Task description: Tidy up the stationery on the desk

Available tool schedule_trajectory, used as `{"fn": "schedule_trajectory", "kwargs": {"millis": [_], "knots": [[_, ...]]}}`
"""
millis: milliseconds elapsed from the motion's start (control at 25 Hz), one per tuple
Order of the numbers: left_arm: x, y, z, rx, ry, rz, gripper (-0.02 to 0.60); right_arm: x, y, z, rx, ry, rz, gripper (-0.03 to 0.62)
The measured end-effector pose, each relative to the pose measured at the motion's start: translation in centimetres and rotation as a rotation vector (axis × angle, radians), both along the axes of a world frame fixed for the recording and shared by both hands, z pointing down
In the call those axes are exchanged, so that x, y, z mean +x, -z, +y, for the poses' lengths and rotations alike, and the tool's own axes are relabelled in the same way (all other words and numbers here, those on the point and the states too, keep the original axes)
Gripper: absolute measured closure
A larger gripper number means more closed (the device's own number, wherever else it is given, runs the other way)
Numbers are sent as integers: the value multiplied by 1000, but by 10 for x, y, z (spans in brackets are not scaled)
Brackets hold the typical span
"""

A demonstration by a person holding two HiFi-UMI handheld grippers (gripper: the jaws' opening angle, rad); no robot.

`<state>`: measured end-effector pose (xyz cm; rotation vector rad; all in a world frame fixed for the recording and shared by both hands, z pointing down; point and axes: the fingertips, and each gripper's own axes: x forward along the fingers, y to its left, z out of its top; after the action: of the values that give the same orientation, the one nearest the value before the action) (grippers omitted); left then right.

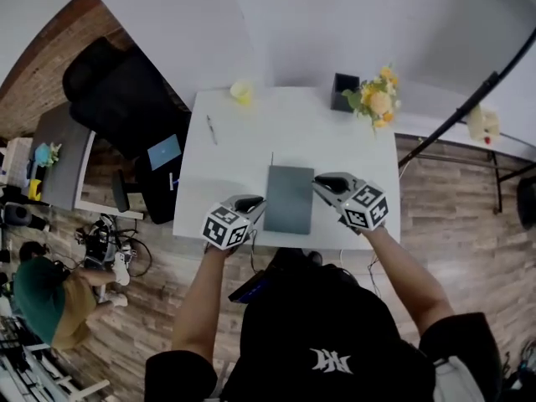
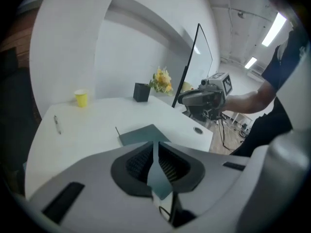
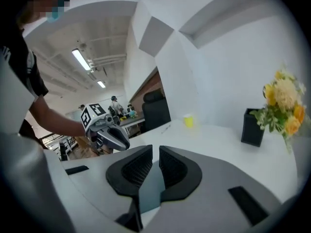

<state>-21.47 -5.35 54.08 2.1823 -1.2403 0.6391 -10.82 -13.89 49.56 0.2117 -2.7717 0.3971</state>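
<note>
While the grey notebook (image 1: pixel 289 198) lies flat at the lower middle of the white desk (image 1: pixel 251 141), my left gripper (image 1: pixel 260 206) sits at its lower left edge and my right gripper (image 1: pixel 320 182) at its upper right edge. Both pairs of jaws are closed to a thin slit, holding nothing. A pen (image 1: pixel 212 130) lies upper left.

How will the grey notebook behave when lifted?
The grey notebook looks thin and flat, so probably light. The left hand-held gripper pinches just a thin edge, which may bend or flop. It should slide, not roll.
</note>
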Motion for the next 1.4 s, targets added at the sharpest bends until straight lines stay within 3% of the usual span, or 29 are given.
{"fn": "schedule_trajectory", "kwargs": {"millis": [240,400,600,800,1080,1400], "knots": [[-18,70,-4,171,118,4,565,-35,72,10,174,107,-125,536],[-44,111,-4,288,199,3,565,-64,98,12,195,147,-171,536],[-101,140,-7,364,275,-15,565,-119,119,11,216,184,-183,534],[-171,137,-13,378,334,25,565,-180,113,0,252,178,-109,528],[-255,115,-32,342,313,64,565,-262,82,-27,160,108,-17,454],[-307,80,-48,305,269,108,565,-323,34,-50,71,47,106,442]]}}
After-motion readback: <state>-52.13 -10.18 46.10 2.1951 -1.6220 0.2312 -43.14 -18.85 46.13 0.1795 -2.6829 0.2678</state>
